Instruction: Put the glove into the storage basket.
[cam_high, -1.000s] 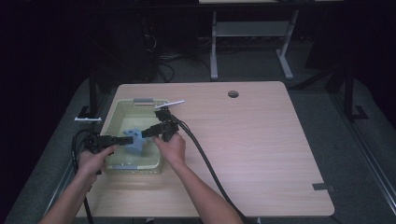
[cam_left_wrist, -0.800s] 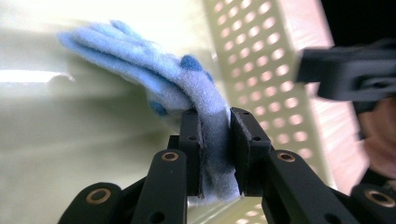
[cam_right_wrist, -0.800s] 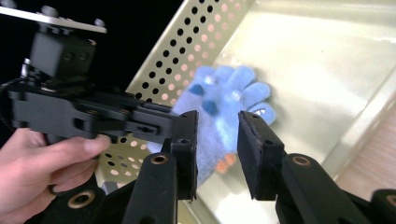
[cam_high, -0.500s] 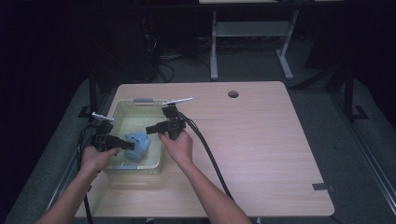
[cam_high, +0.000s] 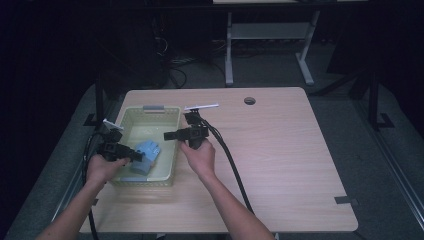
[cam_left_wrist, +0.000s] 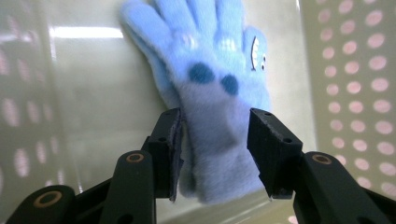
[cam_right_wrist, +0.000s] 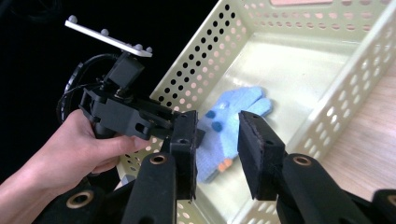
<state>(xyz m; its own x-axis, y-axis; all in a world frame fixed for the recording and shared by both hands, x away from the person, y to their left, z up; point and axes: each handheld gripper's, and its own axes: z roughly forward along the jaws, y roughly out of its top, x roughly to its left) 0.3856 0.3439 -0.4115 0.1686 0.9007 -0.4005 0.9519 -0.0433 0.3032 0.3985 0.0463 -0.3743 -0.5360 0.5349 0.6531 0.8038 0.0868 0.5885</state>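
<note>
Our left gripper (cam_left_wrist: 212, 154), jaws just parted, straddles a blue glove (cam_left_wrist: 210, 88) in the basket (cam_high: 165, 172); right gripper (cam_right_wrist: 215, 154) open, empty; wooden table (cam_high: 280, 150), dark room.

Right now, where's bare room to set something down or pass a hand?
Free: the table right of the basket, past the round hole; also the basket's far half. Crowded: its near end, with the blue glove, left gripper and right gripper.

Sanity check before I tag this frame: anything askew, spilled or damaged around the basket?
Nothing stands out. The blue glove lies flat in the pale green perforated basket, looking intact. The left gripper has just been opening, its jaws straddling the cuff. The right gripper is open and holds nothing.
</note>
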